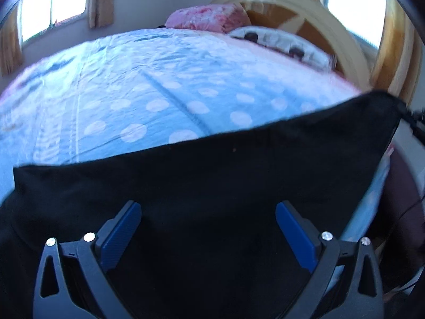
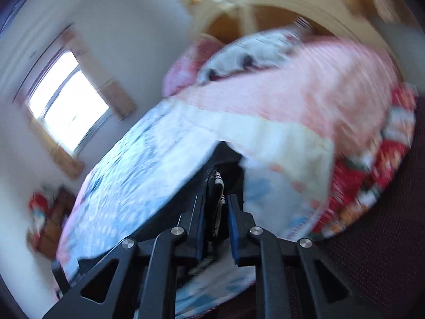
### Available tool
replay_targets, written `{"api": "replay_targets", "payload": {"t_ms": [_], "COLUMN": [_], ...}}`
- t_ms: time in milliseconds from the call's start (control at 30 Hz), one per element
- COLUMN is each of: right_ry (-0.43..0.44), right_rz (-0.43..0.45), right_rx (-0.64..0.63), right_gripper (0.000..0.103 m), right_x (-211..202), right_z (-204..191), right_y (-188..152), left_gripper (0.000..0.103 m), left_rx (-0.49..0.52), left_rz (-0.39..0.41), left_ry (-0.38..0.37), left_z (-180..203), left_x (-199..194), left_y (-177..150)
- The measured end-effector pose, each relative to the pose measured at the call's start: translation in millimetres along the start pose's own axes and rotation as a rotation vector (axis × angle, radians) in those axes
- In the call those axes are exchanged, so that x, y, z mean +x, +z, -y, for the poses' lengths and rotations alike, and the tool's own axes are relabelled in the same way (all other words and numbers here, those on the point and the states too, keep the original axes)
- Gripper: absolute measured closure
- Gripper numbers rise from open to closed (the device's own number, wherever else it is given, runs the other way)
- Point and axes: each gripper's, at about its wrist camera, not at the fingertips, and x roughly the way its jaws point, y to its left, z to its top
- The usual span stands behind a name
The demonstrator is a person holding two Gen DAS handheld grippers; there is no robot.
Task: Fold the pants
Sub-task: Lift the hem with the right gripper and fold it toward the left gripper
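Black pants [image 1: 202, 175] lie across the near part of a bed with a blue dotted cover [image 1: 138, 90]. My left gripper [image 1: 208, 210] hangs over the dark cloth, its blue pads wide apart and open, nothing pinched between them. In the blurred right wrist view, my right gripper [image 2: 216, 199] is shut on a bunched edge of the pants [image 2: 225, 159], with a striped drawstring or label caught between the pads. The far right corner of the pants [image 1: 382, 106] is lifted toward that side.
Pink pillow [image 1: 209, 17] and a white patterned pillow [image 1: 281, 41] rest at the wooden headboard [image 1: 342, 34]. A pink blanket [image 2: 305, 85] and red patterned fabric [image 2: 372, 180] lie at the right. A window [image 2: 66, 101] is in the left wall.
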Motion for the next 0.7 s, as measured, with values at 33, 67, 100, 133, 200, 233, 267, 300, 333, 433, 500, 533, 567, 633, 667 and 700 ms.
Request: {"api": "replay_targets", "payload": {"t_ms": [33, 67, 100, 133, 200, 233, 267, 300, 333, 433, 500, 533, 567, 633, 667, 700], "right_ry": [0.032, 0.062, 0.094, 0.130, 0.202, 0.236, 0.256, 0.275, 0.294, 0.263, 0.265, 0.272, 0.291, 0.317, 0.313, 0.298], "right_rz": [-0.006, -0.018, -0.033, -0.053, -0.115, -0.154, -0.197, -0.243, -0.292, -0.403, -0.460, -0.461, -0.464, -0.459, -0.439, -0.415], "right_rx": [-0.086, -0.149, -0.220, -0.300, -0.440, -0.510, -0.580, -0.636, -0.668, -0.748, -0.755, -0.739, -0.718, -0.700, -0.703, -0.706], "right_gripper": [0.087, 0.087, 0.087, 0.087, 0.087, 0.087, 0.087, 0.087, 0.087, 0.086, 0.082, 0.078, 0.066, 0.054, 0.053, 0.053], "right_x": [-0.5, 0.6, 2.2, 5.7, 19.3, 29.1, 40.6, 52.5, 64.5, 99.7, 110.8, 109.7, 106.7, 99.4, 94.1, 89.3], "right_z": [-27.9, -49.0, -72.1, -98.8, -145.8, -167.5, -186.8, -201.6, -210.2, -224.3, -223.5, -221.5, -218.4, -212.9, -209.4, -205.8], "right_y": [-1.6, -5.7, -11.9, -21.5, -48.5, -66.9, -87.8, -109.1, -127.0, -170.6, -181.1, -179.6, -174.6, -163.9, -158.7, -156.3], "left_gripper": [0.000, 0.000, 0.000, 0.000, 0.000, 0.000, 0.000, 0.000, 0.000, 0.000, 0.000, 0.000, 0.000, 0.000, 0.000, 0.000], "left_rx": [-0.038, -0.072, -0.089, -0.122, -0.160, -0.182, -0.197, -0.219, -0.232, -0.272, -0.272, -0.263, -0.256, -0.251, -0.249, -0.243], "left_rz": [0.016, 0.031, 0.038, 0.049, 0.057, 0.061, 0.063, 0.060, 0.055, 0.033, 0.023, 0.018, 0.014, 0.005, 0.001, -0.004], "left_ry": [-0.033, -0.062, -0.075, -0.101, -0.133, -0.154, -0.168, -0.180, -0.186, -0.222, -0.248, -0.264, -0.272, -0.304, -0.317, -0.329], "left_z": [-5.4, -10.9, -14.0, -20.3, -27.4, -32.2, -35.0, -40.0, -42.3, -46.1, -44.5, -40.1, -36.3, -28.7, -24.2, -19.0], "left_x": [-6.9, -14.1, -17.8, -24.9, -32.0, -35.7, -37.2, -38.6, -38.5, -35.0, -33.1, -30.4, -28.5, -22.6, -18.8, -15.1], "left_y": [-0.2, -1.3, -2.5, -5.4, -10.4, -14.2, -16.7, -21.5, -23.8, -32.0, -34.3, -33.1, -31.3, -27.2, -24.2, -21.1]}}
